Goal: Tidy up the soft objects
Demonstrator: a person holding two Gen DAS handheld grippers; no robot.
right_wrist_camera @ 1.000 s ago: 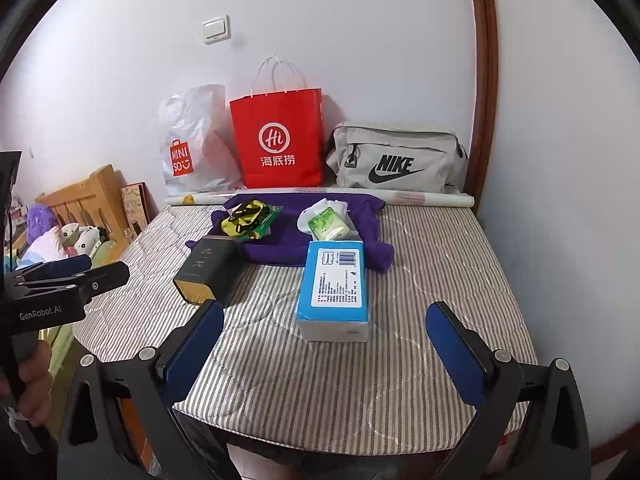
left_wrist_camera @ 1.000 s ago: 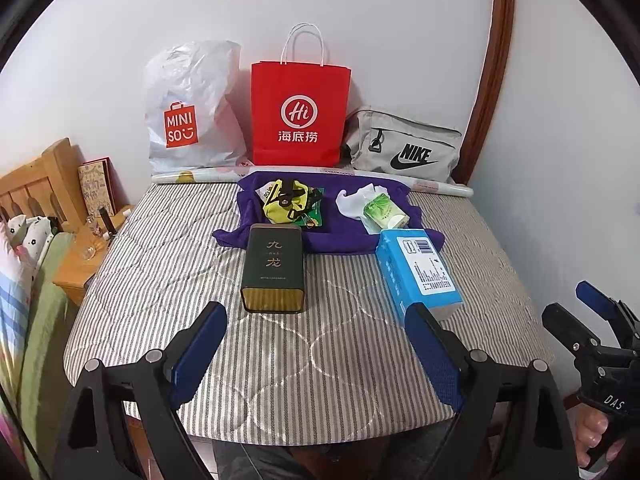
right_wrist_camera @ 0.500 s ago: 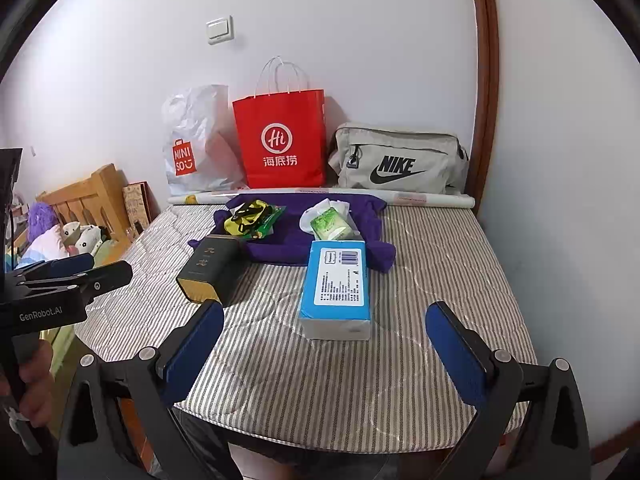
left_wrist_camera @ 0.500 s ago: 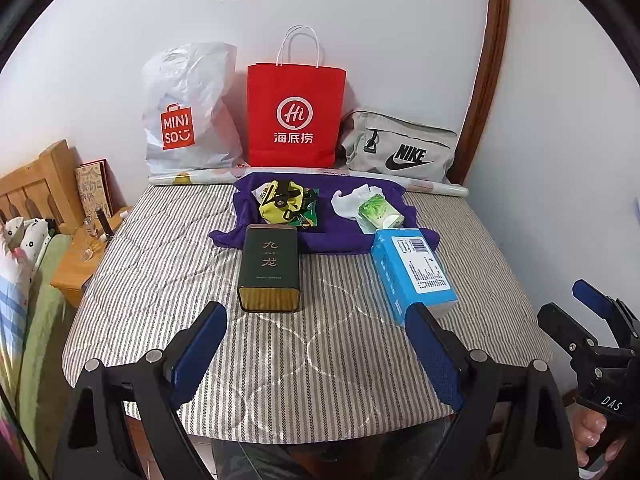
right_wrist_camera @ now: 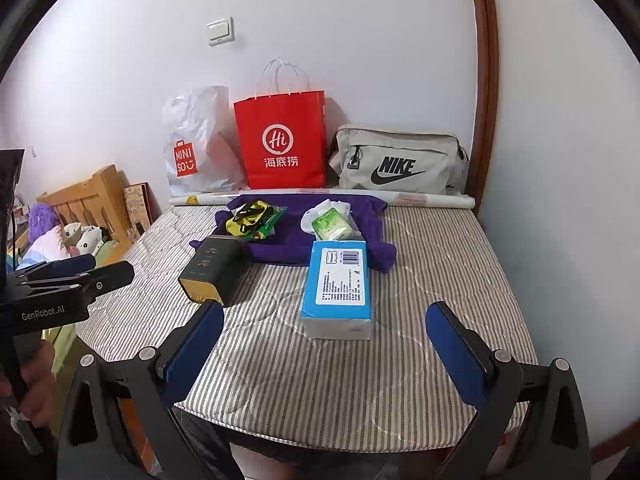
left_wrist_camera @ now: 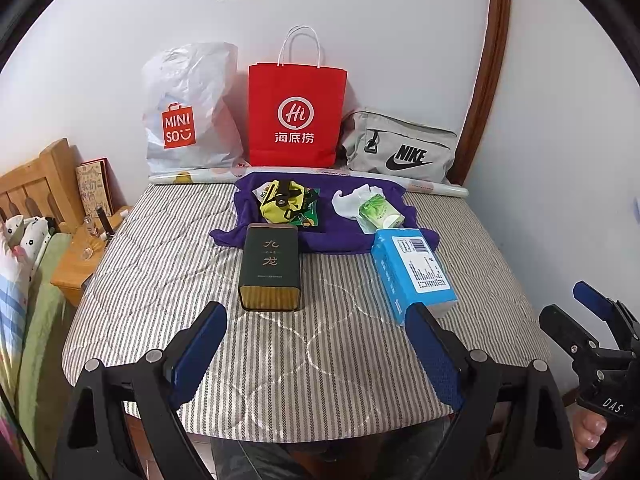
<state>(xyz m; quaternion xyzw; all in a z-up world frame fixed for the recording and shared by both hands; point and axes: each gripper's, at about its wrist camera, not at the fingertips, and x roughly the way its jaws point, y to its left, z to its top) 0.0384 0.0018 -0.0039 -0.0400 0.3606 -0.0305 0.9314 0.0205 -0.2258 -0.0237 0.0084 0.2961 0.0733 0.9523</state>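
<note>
Broadly, the striped mattress [left_wrist_camera: 168, 280] fills the lower middle of both views. At its twelve o'clock edge, against the wall, stand a white Miniso bag [left_wrist_camera: 188, 120], a red paper bag [left_wrist_camera: 296, 116] and a grey Nike bag [left_wrist_camera: 400, 148], eleven to one o'clock. Just before them a purple cloth [left_wrist_camera: 340, 236] lies spread, bearing a yellow pouch [left_wrist_camera: 280, 204] at eleven o'clock and a green tissue pack [left_wrist_camera: 380, 214] at one. Touching the cloth's near edge are a blue tissue box [left_wrist_camera: 412, 272] and a dark tin [left_wrist_camera: 272, 268]. At six o'clock the left gripper [left_wrist_camera: 316, 344] and right gripper [right_wrist_camera: 324, 344] hover with jaws spread wide, empty, well short of everything.
</note>
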